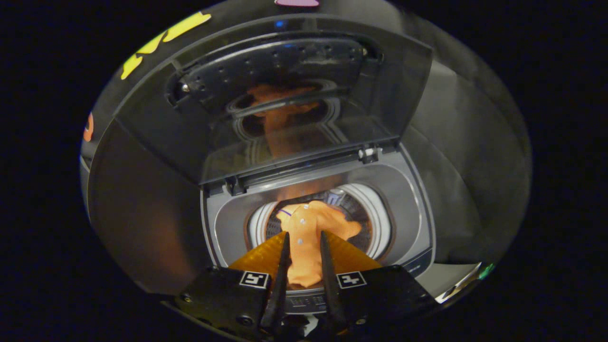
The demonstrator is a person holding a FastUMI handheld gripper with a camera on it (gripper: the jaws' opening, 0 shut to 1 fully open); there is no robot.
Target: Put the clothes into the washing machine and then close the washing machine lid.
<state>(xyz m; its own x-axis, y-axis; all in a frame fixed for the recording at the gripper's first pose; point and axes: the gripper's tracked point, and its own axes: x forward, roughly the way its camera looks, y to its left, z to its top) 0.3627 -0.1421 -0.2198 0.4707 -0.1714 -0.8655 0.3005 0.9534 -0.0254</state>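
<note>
Clothes (306,232), one orange garment with small pale buttons, hung between our gripper (304,244) fingers, which pressed on the cloth from both sides. We held it above the round drum opening (375,223) of the top-loading washing machine (413,199), its far end drooping into the drum. Beyond, the washing machine lid (285,109) stood raised on its hinges, and its glossy underside mirrored the orange cloth.

No readable txt from my end, washing machine (313,199) ctrl panel print too small, square b/w marker tags (254,279) on gripper, no words
</note>
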